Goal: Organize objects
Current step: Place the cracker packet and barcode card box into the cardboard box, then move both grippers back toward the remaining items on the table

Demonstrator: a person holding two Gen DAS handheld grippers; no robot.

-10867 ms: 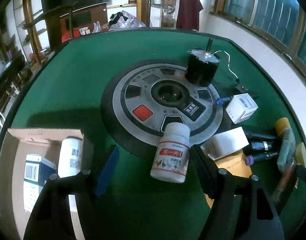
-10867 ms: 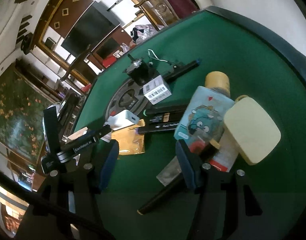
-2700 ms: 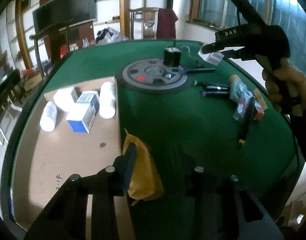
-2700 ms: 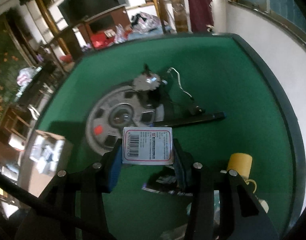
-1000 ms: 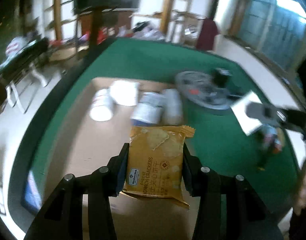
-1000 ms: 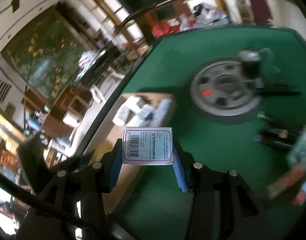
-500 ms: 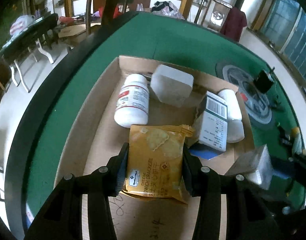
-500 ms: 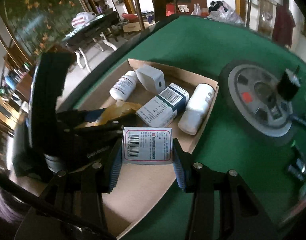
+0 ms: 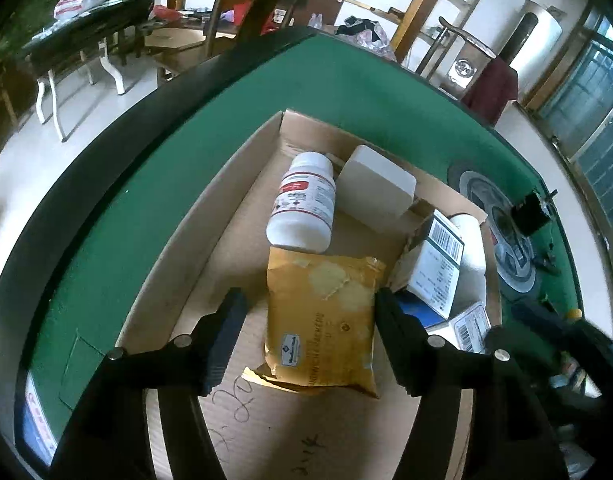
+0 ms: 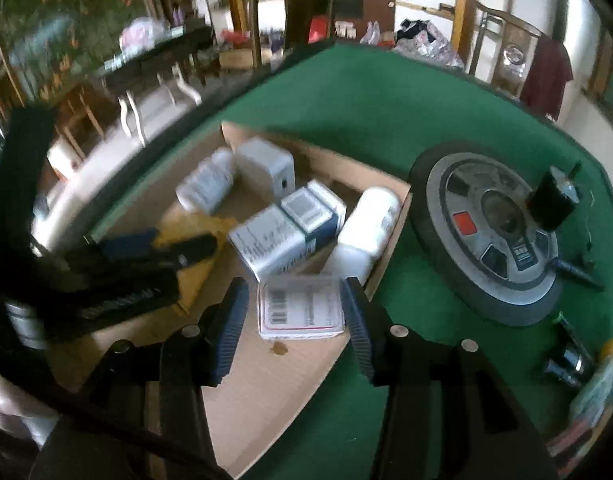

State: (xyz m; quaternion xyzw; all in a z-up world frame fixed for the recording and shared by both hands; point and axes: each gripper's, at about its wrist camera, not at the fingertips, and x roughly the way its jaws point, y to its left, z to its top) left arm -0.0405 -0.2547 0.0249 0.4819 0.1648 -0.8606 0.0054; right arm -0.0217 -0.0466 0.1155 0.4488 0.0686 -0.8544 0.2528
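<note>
Released: cracker packet (image 9: 321, 312) | flat in box (image 9: 242, 184) (long axis along left gripper (image 9: 306, 320))

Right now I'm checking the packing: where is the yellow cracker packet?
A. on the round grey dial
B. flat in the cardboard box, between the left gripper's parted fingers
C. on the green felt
B: the yellow cracker packet lies on the cardboard box floor, and the left gripper has just been opening around it.

Half a second ago both grippers gripped their loads over the cardboard box (image 9: 242, 216). Now the left gripper (image 9: 306, 312) has just been opening: a gap shows beside the yellow cracker packet (image 9: 322, 316), which lies on the box floor. The right gripper (image 10: 294, 312) has just been opening too, and the barcoded white box (image 10: 300, 312) sits lower between its fingers.
</note>
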